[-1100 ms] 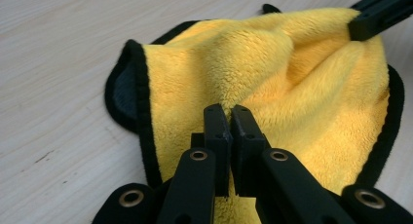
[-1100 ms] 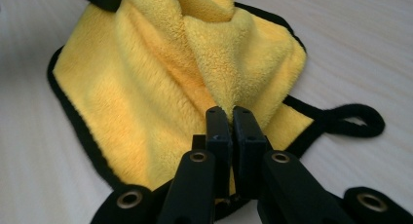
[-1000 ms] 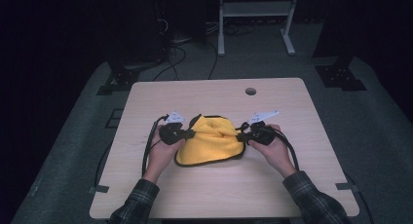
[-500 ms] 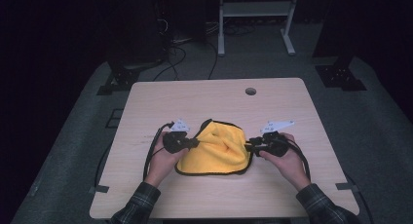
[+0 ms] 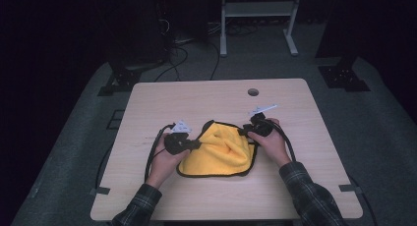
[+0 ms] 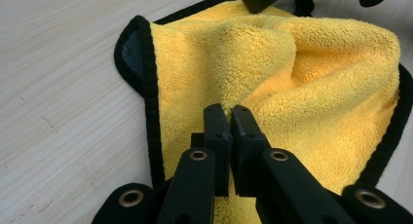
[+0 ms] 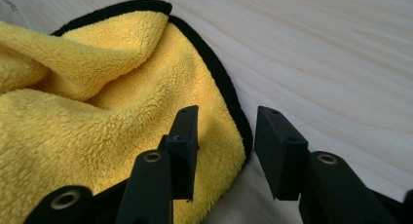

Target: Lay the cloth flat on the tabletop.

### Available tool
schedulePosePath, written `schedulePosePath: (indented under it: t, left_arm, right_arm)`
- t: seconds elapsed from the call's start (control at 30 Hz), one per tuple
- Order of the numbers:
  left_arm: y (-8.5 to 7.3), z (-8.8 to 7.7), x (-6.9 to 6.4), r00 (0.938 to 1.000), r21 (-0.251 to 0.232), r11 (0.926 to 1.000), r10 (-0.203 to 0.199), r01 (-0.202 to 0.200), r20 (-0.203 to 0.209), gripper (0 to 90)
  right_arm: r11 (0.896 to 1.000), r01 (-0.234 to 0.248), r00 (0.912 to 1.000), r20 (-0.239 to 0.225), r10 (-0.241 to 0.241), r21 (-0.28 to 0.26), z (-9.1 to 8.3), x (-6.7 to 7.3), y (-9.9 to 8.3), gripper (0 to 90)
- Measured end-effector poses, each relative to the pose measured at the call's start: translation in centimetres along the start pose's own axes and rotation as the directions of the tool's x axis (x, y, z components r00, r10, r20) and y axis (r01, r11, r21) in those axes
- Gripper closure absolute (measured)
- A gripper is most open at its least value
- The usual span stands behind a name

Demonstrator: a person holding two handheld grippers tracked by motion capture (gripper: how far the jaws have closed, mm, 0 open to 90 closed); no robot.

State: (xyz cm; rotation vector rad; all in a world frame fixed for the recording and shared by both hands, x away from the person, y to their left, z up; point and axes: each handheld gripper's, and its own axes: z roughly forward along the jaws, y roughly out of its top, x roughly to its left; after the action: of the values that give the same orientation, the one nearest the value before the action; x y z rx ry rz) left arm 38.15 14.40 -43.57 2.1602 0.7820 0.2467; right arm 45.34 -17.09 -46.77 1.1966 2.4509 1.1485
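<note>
Yellow cloth (image 5: 219, 150) with black edging, lying rumpled and partly folded on the wooden worktop (image 5: 206, 96), toward the near side, between the two hands. One corner flipped over, grey underside showing at the far left edge in the left gripper view.

Left gripper (image 6: 231, 124) at the cloth's left side, fingers (image 6: 216, 131) pressed together, pinching a fold of the yellow pile between them.

Right gripper (image 7: 226, 136) at the cloth's right edge, fingers (image 7: 280, 146) spread apart, having just been closing slightly after opening. One finger over the yellow pile, the other over bare wood, the black hem running between them, pads not pressing on it.

Round hole (image 5: 253, 92) in the worktop on the far side, well apart from the cloth. Plaid sleeves (image 5: 307, 191) at the near edge.
</note>
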Motion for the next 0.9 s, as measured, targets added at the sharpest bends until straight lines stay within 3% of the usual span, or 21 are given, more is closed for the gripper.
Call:
schedulePosePath:
  t: [0.03, 0.07, 0.1, 0.2, 0.37, 0.67, 0.7, 0.73, 0.77, 0.8, 0.83, 0.9]
  left_arm:
    - [0.0, 0.0, 0.0, 1.0, -0.001, 1.0, -0.002, 0.002, 0.0, 86.6]
    - [0.0, 0.0, 0.0, 1.0, -0.001, 1.0, -0.002, 0.002, 0.0, 86.6]
    - [0.0, 0.1, 0.0, 1.0, -0.002, 1.0, -0.006, 0.006, -0.001, 86.6]
    - [0.0, 0.0, 0.1, 1.0, 0.0, 1.0, -0.003, 0.003, -0.001, 86.6]
    - [-0.1, -0.4, 0.2, 0.9999, -0.007, 0.9999, -0.009, 0.009, -0.005, 86.6]
    - [-0.5, -1.0, 0.8, 0.9993, -0.013, 0.9995, -0.028, 0.028, -0.023, 86.7]
    - [-0.6, -1.1, 1.0, 0.9986, -0.015, 0.9992, -0.038, 0.038, -0.035, 86.7]
    - [-0.6, -1.1, 1.0, 0.9986, -0.015, 0.9992, -0.038, 0.038, -0.035, 86.7]
    - [-0.8, -1.5, 1.6, 0.9975, -0.019, 0.9985, -0.052, 0.051, -0.049, 86.7]
    - [-0.8, -1.5, 1.6, 0.9975, -0.019, 0.9985, -0.052, 0.051, -0.049, 86.8]
    - [-1.1, -1.8, 2.0, 0.996, -0.032, 0.9968, -0.075, 0.074, -0.049, 86.8]
    - [-1.2, -1.8, 2.3, 0.9949, -0.044, 0.9949, -0.092, 0.091, -0.04, 86.9]
  right_arm:
    - [1.0, -0.008, 0.9999, -0.01, 0.008, 0.01, 0.4, -0.1, -0.1, 68.9]
    - [1.0, -0.008, 0.9999, -0.01, 0.008, 0.01, 0.4, -0.1, -0.1, 68.9]
    - [1.0, -0.017, 0.9996, -0.021, 0.017, 0.012, 0.4, -0.2, -0.2, 76.7]
    - [1.0, -0.025, 0.9991, -0.034, 0.026, 0.012, 0.3, -0.3, -0.3, 84.4]
    - [1.0, -0.017, 0.9999, 0.0, 0.017, -0.02, -1.0, -0.6, -0.5, 85.3]
    - [0.994, -0.066, 0.9954, 0.064, 0.071, -0.082, -4.8, -2.9, -1.3, 85.5]
    - [0.994, -0.066, 0.9929, 0.093, 0.075, -0.089, -5.5, -3.3, -1.5, 85.7]
    - [0.994, -0.066, 0.9929, 0.093, 0.075, -0.089, -5.5, -3.3, -1.5, 85.7]
    - [0.992, -0.075, 0.9877, 0.129, 0.088, -0.099, -6.4, -4.1, -2.0, 85.8]
    - [0.992, -0.075, 0.9877, 0.129, 0.088, -0.099, -6.4, -4.1, -2.0, 85.8]
    - [0.989, -0.096, 0.9824, 0.149, 0.112, -0.113, -7.1, -4.8, -2.4, 85.9]
    - [0.984, -0.124, 0.98, 0.14, 0.142, -0.128, -7.7, -5.3, -2.7, 85.9]
